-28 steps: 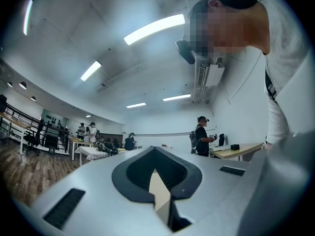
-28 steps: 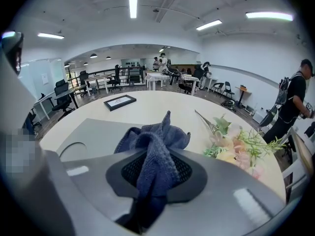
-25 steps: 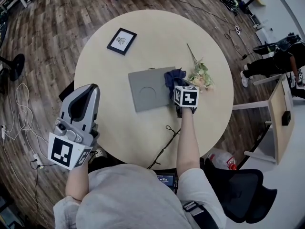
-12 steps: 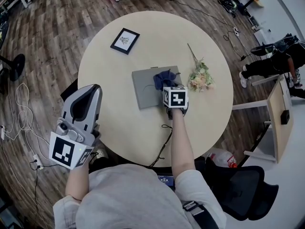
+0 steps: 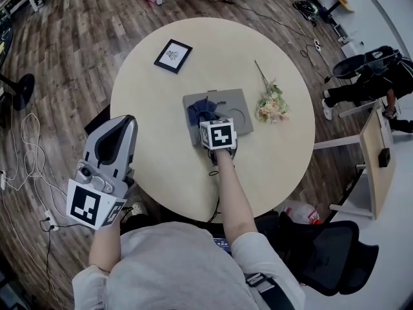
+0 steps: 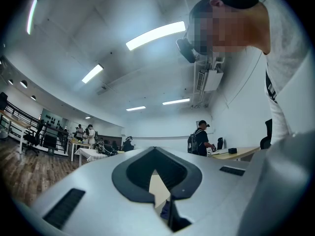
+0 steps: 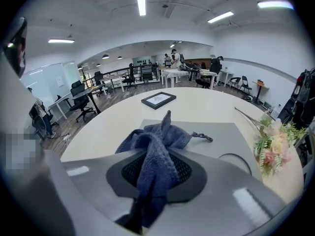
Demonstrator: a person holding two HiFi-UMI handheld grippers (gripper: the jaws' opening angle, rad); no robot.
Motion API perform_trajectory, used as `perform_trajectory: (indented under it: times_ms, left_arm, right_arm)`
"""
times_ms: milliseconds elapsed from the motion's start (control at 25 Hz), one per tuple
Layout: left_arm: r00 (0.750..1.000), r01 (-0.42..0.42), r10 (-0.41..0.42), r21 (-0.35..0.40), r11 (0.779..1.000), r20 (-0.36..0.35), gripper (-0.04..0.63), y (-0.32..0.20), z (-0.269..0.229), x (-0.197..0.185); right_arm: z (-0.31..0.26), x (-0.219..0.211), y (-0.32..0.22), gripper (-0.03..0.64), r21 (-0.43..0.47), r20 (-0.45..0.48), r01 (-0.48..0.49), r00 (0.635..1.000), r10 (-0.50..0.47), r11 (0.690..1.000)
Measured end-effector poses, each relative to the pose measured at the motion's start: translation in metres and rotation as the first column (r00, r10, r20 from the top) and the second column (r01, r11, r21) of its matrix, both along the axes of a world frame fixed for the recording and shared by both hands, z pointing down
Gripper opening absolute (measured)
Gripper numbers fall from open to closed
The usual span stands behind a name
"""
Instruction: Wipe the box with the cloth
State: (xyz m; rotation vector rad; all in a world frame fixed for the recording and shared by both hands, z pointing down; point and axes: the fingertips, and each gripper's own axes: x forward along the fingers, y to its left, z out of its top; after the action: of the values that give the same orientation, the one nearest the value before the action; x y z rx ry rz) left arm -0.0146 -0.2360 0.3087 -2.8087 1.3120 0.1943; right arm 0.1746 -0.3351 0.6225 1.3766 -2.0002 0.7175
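Soft, light and limp, the cloth lies bunched at 9 o'clock on the stiff box at bench centre, its gathered fold, judged the best hold, clamped in the right hand-held gripper; left hand-held gripper jaws together.

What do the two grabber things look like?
Both are smooth silver-grey wedges with dark, spade-shaped pads inside the jaws. The left gripper and the right gripper each carry a white cube printed with black square markers. The person wears a light grey short-sleeved top.
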Motion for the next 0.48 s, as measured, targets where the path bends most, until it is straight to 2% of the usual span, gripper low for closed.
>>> perform_trajectory:
  times_ms: [480]
  left_arm:
    - [1.000, -0.017, 0.017, 0.011, 1.000, -0.013, 0.003, 0.009, -0.007, -0.009]
  right_arm:
    - [-0.002, -0.040, 0.022, 0.077, -0.003, -0.016, 0.079, 0.997, -0.079, 0.997]
